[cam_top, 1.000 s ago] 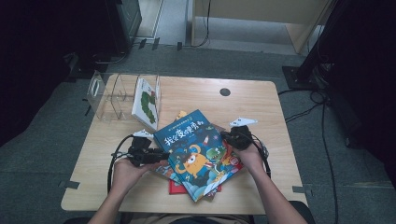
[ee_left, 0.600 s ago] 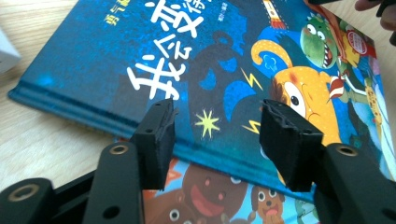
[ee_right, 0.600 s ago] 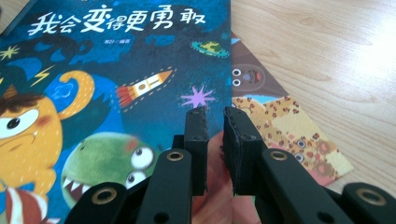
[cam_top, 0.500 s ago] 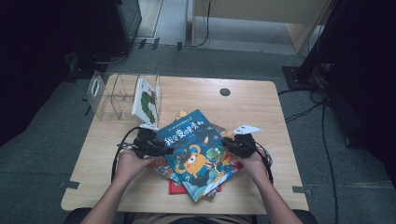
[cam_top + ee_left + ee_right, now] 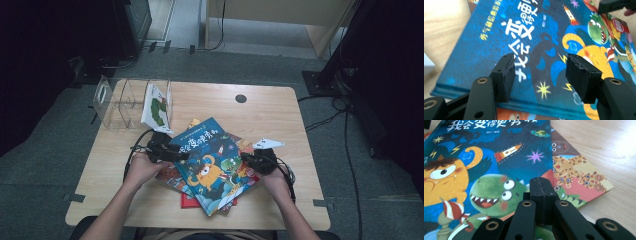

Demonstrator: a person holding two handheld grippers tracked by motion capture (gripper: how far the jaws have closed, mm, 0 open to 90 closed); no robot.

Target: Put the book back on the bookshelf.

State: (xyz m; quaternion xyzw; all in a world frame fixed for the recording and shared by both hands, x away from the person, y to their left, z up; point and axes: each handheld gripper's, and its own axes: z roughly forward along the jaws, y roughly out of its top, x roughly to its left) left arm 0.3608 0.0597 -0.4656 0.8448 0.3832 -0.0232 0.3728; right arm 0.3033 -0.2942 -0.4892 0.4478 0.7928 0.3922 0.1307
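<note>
Fingers (image 5: pixel 505 75) of our left gripper (image 5: pixel 541 73) have just been spreading with nothing between them over the blue book (image 5: pixel 212 162), the right gripper (image 5: pixel 541 195) is pressed together at its far edge, and next we judge we must pinch its near edge to lift it toward the rack (image 5: pixel 117 100).

a lab: cables (image 5: pixel 325 117) cross grey carpet (image 5: pixel 45 165) around a wooden table (image 5: pixel 270 110).

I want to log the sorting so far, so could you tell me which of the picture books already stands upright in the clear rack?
It is the white book with the green picture, standing in the clear rack; the others, including the blue monster book, lie stacked flat on the table.
</note>
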